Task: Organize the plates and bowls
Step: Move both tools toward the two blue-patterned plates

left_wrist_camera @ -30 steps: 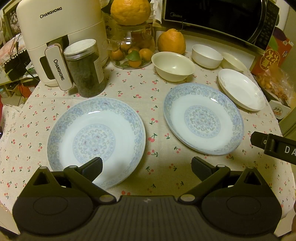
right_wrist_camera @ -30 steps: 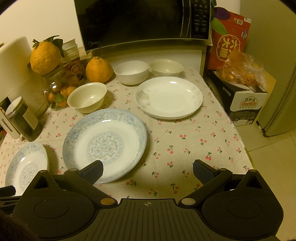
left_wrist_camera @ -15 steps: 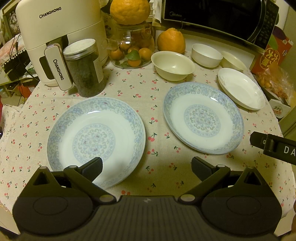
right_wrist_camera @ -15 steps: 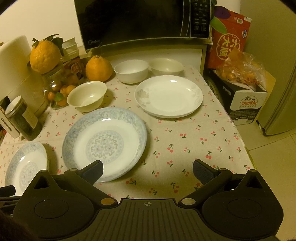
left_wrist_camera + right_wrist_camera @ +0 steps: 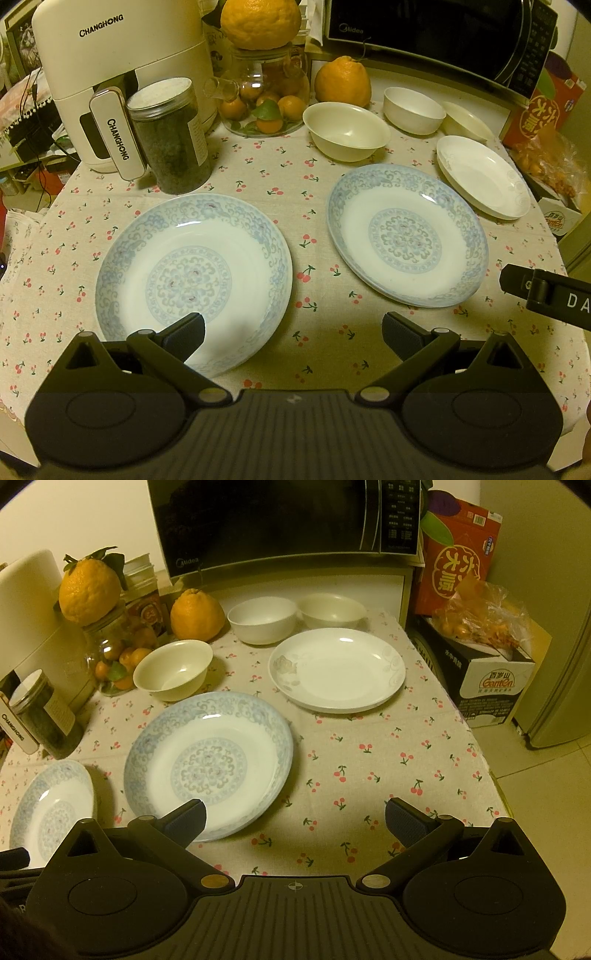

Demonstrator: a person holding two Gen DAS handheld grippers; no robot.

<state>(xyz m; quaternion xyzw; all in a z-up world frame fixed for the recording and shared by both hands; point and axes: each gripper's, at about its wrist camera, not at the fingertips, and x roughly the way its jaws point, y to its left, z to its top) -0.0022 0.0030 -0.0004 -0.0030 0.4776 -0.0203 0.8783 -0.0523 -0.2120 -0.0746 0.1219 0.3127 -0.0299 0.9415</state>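
Two blue-patterned plates lie on the cherry-print tablecloth: the left one and the right one. A plain white plate lies at the back right. A cream bowl, a white bowl and another cream bowl stand behind. My left gripper is open and empty, its left finger over the left plate's near rim. My right gripper is open and empty, its left finger over the right plate's near rim.
A white Changhong appliance, a dark lidded jar, a glass jar of small oranges, two large citrus fruits and a microwave line the back. Boxes stand off the table's right edge.
Both grippers have crept slightly forward; the plates and bowls have not moved.
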